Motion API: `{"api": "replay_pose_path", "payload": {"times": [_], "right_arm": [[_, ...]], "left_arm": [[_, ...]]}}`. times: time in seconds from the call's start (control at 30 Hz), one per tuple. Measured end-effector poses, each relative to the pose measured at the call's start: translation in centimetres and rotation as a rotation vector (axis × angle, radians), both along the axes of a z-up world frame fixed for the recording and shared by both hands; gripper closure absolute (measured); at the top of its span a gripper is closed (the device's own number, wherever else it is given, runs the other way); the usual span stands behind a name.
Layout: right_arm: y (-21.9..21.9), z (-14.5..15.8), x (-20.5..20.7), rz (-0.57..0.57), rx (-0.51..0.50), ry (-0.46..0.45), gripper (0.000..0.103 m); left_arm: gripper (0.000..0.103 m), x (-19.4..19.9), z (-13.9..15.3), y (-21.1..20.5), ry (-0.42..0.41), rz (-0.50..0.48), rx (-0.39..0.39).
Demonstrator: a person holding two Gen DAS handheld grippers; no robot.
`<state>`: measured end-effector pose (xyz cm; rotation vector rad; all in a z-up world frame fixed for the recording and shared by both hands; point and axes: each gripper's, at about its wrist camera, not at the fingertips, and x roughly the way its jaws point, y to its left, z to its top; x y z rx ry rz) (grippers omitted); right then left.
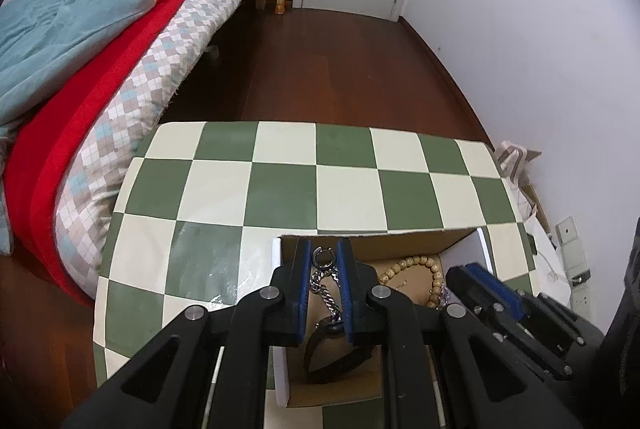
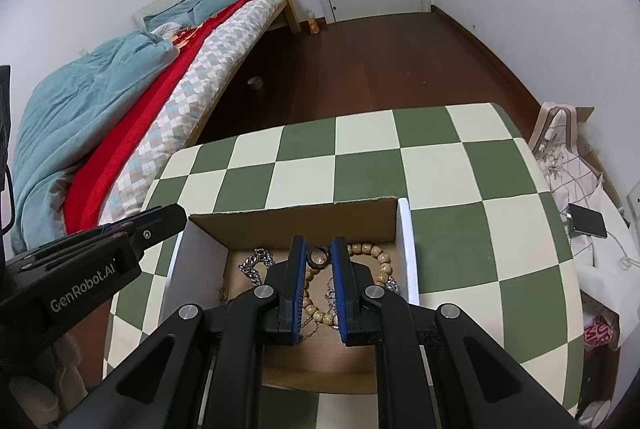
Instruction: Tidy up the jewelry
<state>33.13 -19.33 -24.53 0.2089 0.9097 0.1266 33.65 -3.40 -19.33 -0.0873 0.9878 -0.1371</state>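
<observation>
Ring (image 1: 324, 256) sat pinched at left gripper (image 1: 325, 261) tips, lower centre of left view, over box (image 1: 460, 239). Second ring (image 2: 319, 256) sat pinched likewise in right gripper (image 2: 319, 259), lower centre of right view. Both rings hung above box floor, grippers pointing steeply down into it. Chain (image 1: 326, 289) and strap (image 1: 320, 349) lay directly below left ring; beads (image 2: 376, 253) below right. Judgement: drop needed only release, straight down. Box rested on checkered table (image 1: 280, 181).
</observation>
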Motion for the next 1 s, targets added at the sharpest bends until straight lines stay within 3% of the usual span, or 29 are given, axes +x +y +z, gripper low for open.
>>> {"api": "replay_pose_path", "payload": {"times": [0.07, 0.13, 0.2, 0.23, 0.27, 0.33, 0.4, 0.47, 0.53, 0.77, 1.0], "right_arm": [[0.1, -0.2, 0.2, 0.003, -0.004, 0.014, 0.089], [0.2, -0.3, 0.2, 0.006, -0.004, 0.025, 0.085], [0.2, -0.2, 0.1, 0.001, -0.015, 0.028, 0.059], [0.2, -0.1, 0.0, 0.0, -0.017, 0.028, 0.039], [0.2, 0.0, -0.1, -0.001, -0.015, 0.026, 0.031], [0.3, 0.4, -0.4, -0.004, -0.022, 0.023, 0.031], [0.4, 0.7, -0.7, -0.008, -0.033, 0.024, 0.031], [0.4, 1.1, -1.0, -0.021, -0.055, 0.038, 0.013], [0.5, 1.5, -1.4, -0.034, -0.091, 0.052, 0.003], [0.7, 2.7, -2.5, -0.056, -0.192, 0.124, 0.0], [0.1, 5.0, -4.8, -0.078, -0.213, 0.134, 0.0]], "left_arm": [[0.089, 0.0, 0.2, 0.2, -0.006, 0.012, 0.009], [0.072, -0.2, 0.4, 0.5, -0.014, 0.031, 0.031], [0.017, -0.3, 0.7, 0.9, -0.024, 0.047, 0.045], [0.011, -0.4, 0.8, 1.1, -0.03, 0.053, 0.048], [0.01, -0.5, 1.1, 1.3, -0.037, 0.062, 0.057], [0.01, -0.6, 1.4, 1.7, -0.037, 0.077, 0.076], [0.002, -1.0, 1.8, 2.3, -0.038, 0.095, 0.087], [0.0, -1.5, 2.1, 2.9, -0.045, 0.108, 0.103], [0.0, -1.9, 2.3, 3.2, -0.045, 0.122, 0.122], [0.0, -4.5, 3.0, 3.7, -0.017, 0.136, 0.185], [0.0, -7.3, 5.3, 4.1, -0.032, 0.14, 0.188]]}}
